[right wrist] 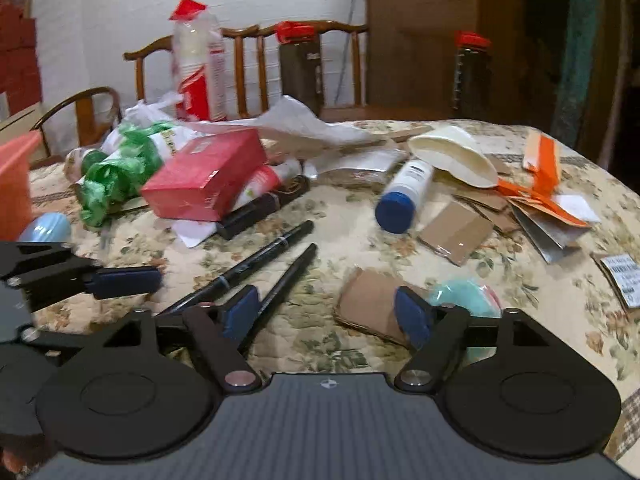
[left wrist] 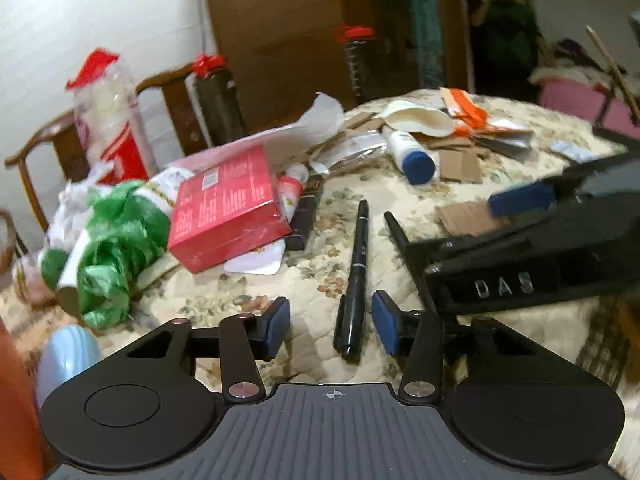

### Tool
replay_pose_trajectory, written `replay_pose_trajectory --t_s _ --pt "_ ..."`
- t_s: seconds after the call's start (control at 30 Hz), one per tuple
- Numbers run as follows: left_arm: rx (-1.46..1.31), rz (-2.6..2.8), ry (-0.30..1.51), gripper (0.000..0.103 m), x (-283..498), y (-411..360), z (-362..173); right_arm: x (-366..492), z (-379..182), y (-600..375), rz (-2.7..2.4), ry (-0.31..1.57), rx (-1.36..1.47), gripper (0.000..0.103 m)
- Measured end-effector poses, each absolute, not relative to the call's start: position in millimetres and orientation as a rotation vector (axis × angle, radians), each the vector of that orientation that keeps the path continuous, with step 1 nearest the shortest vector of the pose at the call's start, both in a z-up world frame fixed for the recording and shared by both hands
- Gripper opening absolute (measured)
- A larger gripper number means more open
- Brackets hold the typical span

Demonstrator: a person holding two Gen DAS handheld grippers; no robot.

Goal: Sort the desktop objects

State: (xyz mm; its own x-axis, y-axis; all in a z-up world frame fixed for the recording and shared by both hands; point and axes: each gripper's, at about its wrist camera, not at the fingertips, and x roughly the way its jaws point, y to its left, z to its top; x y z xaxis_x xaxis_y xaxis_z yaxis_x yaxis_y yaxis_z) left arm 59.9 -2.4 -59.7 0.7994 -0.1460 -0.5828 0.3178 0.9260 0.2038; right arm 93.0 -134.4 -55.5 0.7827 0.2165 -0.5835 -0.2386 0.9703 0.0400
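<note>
Legible: raised letters "DAS" on the black body of the right gripper (left wrist: 516, 206), seen in the left wrist view. Printed label panel on the red box (left wrist: 228, 216): too blurred to read. Black print on the white card (right wrist: 622, 280) at the right bench edge: not legible.

Blurred person (left wrist: 506, 20) in far doorway, perhaps holding something up

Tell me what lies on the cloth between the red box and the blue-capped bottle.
In the right wrist view, only bare floral tablecloth separates the red box from the blue-capped bottle. The two black pens lie nearer the camera, below that stretch.
</note>
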Motion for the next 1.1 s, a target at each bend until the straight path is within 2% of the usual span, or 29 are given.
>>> replay_pose_trajectory --t_s 0.1,0.17,0.2,0.23,0.33,0.47,0.5,0.57,0.6,0.67,0.7,1.1 --pt "0.315 -0.258 0.590 0.060 58 -1 -59 92 -57 -133 0.223 0.619 -0.061 0.087" --pt "0.290 -0.261 0.599 0.063 61 3 -59 94 -56 -133 0.221 0.632 -0.066 0.084" --pt "0.284 -0.261 0.600 0.065 62 5 -59 95 -56 -133 0.191 0.659 -0.095 0.065" --pt "0.288 -0.263 0.599 0.067 62 6 -59 91 -57 -132 0.177 0.645 -0.147 0.063" --pt "0.306 -0.259 0.597 0.073 64 5 -59 84 -56 -146 0.179 0.659 -0.133 0.063" --pt "0.327 -0.265 0.589 0.074 68 3 -60 82 -51 -167 0.187 0.680 -0.005 0.065" --pt "0.315 -0.278 0.595 0.071 68 5 -59 82 -49 -170 0.192 0.678 0.040 0.067" --pt "0.257 -0.331 0.614 0.035 67 11 -58 80 -45 -170 0.207 0.668 0.100 0.075" --pt "0.232 -0.348 0.621 0.032 66 13 -58 81 -43 -167 0.210 0.656 0.110 0.080" --pt "0.265 -0.356 0.610 0.013 60 8 -58 83 -38 -157 0.206 0.648 0.085 0.082" --pt "0.282 -0.361 0.606 0.007 57 5 -58 84 -37 -152 0.214 0.646 0.072 0.082" --pt "0.318 -0.236 0.612 0.008 21 31 -56 68 -49 -102 0.208 0.615 -0.130 0.087"
